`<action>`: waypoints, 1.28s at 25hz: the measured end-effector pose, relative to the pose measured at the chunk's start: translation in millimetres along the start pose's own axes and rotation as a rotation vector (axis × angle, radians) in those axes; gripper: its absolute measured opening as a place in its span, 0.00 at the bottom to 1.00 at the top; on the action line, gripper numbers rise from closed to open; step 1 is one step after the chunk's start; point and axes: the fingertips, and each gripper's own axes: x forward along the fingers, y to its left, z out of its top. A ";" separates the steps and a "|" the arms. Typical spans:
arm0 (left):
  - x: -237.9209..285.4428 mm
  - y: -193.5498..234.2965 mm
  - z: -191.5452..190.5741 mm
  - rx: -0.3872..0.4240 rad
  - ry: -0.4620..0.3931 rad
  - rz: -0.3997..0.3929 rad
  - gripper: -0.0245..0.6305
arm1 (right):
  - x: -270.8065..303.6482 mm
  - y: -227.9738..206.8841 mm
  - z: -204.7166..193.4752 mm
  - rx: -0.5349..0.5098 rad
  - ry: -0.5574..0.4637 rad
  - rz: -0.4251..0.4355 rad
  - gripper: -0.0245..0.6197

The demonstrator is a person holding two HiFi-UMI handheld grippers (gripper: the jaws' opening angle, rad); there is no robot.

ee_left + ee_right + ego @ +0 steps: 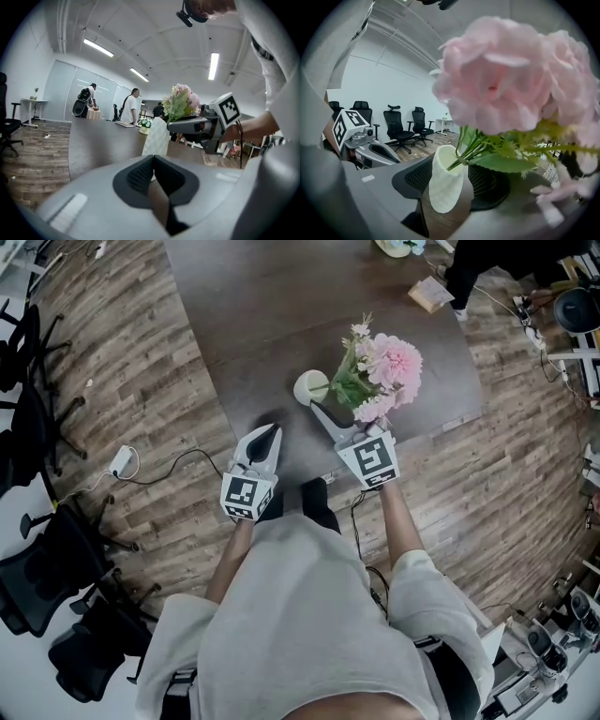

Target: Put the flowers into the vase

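Pink flowers [506, 79] have their stems down in the mouth of the white vase [446, 180], which stands on the dark table [262, 315] between the jaws of the R gripper [343, 418]. Those jaws are spread, w/ gaps either side of the vase, so prob. not pressing it. L gripper [270, 430] sits just left, clenched on nothing.

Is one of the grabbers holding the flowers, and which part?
Nothing is held. The right gripper is open, the flowers sit with stems in the vase; the left gripper is shut, empty.
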 end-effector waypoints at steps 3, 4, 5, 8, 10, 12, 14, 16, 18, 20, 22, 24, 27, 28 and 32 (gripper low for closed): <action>-1.0 3.6 0.7 -0.002 -0.002 0.000 0.05 | 3.1 4.0 -4.4 0.009 0.017 0.012 0.42; -1.1 4.0 1.0 -0.003 -0.005 0.000 0.05 | 4.8 5.5 -8.1 0.012 0.029 0.018 0.42; -1.0 3.9 1.1 -0.004 -0.006 0.000 0.05 | 6.1 6.3 -11.5 0.017 0.038 0.022 0.43; -1.0 3.0 1.6 -0.005 -0.006 0.000 0.05 | 8.3 6.0 -17.7 0.029 0.056 0.025 0.44; -1.7 4.0 1.2 -0.007 -0.007 0.003 0.05 | 10.6 6.3 -20.6 0.033 0.071 0.029 0.44; -2.3 6.2 0.9 -0.011 -0.009 0.007 0.05 | 13.5 7.1 -24.0 0.024 0.091 0.033 0.45; -3.1 8.2 1.0 -0.015 -0.014 0.010 0.05 | 16.0 8.3 -26.3 0.011 0.107 0.034 0.45; -3.6 9.5 1.5 -0.019 -0.020 0.012 0.05 | 17.5 8.9 -26.9 -0.002 0.119 0.028 0.45; -3.6 10.0 1.8 -0.021 -0.025 0.013 0.05 | 17.8 8.6 -26.3 -0.012 0.127 0.015 0.45; -3.3 9.8 1.2 -0.024 -0.026 0.013 0.05 | 16.5 6.9 -26.1 -0.007 0.128 -0.004 0.46; -3.1 9.4 0.8 -0.027 -0.027 0.012 0.05 | 15.5 5.1 -28.0 0.007 0.131 -0.021 0.48; -2.7 9.8 0.7 -0.030 -0.028 0.010 0.05 | 16.0 4.4 -28.7 0.019 0.134 -0.030 0.49; -3.1 12.1 0.2 -0.034 -0.026 0.009 0.05 | 17.2 4.4 -26.3 0.041 0.131 -0.040 0.50; -3.0 12.9 0.3 -0.034 -0.026 0.010 0.05 | 18.6 4.0 -27.5 0.052 0.134 -0.042 0.51; -3.1 15.3 0.7 -0.036 -0.028 0.011 0.05 | 24.4 4.2 -38.6 0.093 0.154 -0.043 0.53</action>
